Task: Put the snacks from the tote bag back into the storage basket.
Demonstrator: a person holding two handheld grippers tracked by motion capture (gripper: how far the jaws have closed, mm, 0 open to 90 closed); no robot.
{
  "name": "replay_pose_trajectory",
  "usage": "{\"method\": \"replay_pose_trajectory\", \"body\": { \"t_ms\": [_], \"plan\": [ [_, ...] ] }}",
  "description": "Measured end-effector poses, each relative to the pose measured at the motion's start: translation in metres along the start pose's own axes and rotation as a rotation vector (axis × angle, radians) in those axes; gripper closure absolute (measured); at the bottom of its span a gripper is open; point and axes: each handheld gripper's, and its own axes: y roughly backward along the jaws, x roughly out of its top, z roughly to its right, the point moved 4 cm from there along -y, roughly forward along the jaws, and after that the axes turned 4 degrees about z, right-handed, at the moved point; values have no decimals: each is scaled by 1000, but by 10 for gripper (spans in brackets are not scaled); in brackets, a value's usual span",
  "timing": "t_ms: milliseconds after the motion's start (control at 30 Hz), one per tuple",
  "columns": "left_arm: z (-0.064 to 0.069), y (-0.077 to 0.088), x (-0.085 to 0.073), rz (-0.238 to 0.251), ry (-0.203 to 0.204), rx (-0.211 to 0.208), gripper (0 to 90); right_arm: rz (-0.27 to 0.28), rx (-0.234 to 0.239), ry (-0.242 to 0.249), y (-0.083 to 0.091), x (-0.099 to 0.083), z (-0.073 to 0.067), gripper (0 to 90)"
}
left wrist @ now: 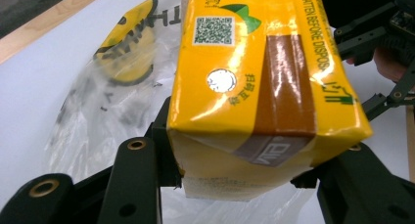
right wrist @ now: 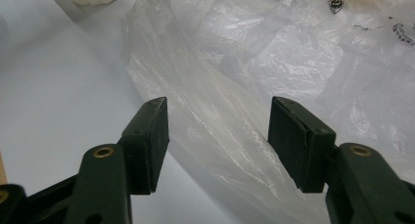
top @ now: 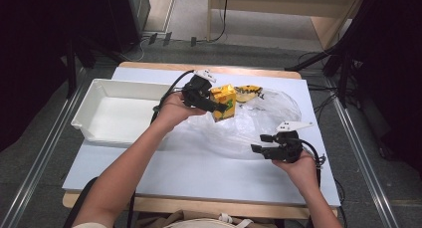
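Observation:
A yellow drink carton (top: pixel 223 102) with green print and a brown tape strip hangs above the table, and my left gripper (top: pixel 215 107) is shut on it. Up close, the carton (left wrist: pixel 254 82) sits clamped between the two black jaws of the left gripper (left wrist: pixel 235 177), its base toward the camera. A clear plastic bag (top: pixel 259 121) with a yellow and black logo (top: pixel 248 92) lies spread on the table under and behind the carton. My right gripper (top: pixel 262 143) is open near the bag's front right edge; the right gripper (right wrist: pixel 219 145) has only a fold of the bag (right wrist: pixel 254 77) beyond its jaws.
A white rectangular tray (top: pixel 94 99) stands at the left of the white table top (top: pixel 199 173). The table's wooden edge runs along the back and the front. Cables and dark stands lie on the floor behind the table.

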Motion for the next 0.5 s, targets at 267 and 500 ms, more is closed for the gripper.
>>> {"method": "replay_pose_trajectory", "body": {
  "t_ms": [267, 500],
  "plan": [
    [-5, 13, -5, 4, 16, 11, 519, -5, 6, 12, -3, 2, 0, 420],
    [-14, 23, -10, -3, 30, 25, 520, -9, 11, 15, -5, 4, 0, 420]
  ]
}}
